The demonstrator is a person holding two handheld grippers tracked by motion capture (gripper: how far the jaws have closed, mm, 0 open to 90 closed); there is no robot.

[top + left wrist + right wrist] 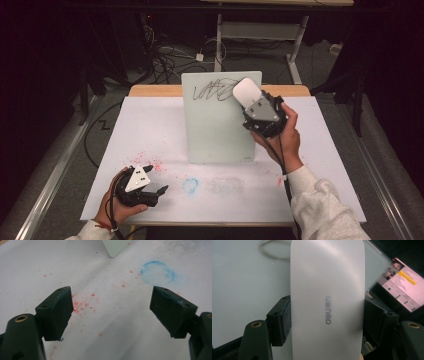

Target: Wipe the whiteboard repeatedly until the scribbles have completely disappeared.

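A pale glass whiteboard (215, 130) stands upright at the middle of the table, with black scribble (210, 91) along its top. My right gripper (253, 106) is shut on a white eraser (246, 91), whose end lies against the board's upper right, at the scribble's right end. In the right gripper view the eraser (327, 302), marked "deli", sits between both jaws of my right gripper (327, 317), with the board (244, 290) behind it. My left gripper (156, 179) rests open near the table's front left. In the left gripper view my left gripper (110, 305) has nothing between its jaws.
The white sheet (150, 125) on the table carries red specks (150, 164), a blue ring stain (190, 185) and a grey smear. Past the far edge are floor cables (165, 55) and a desk frame (260, 30). A lit screen (404, 287) stands beyond the board.
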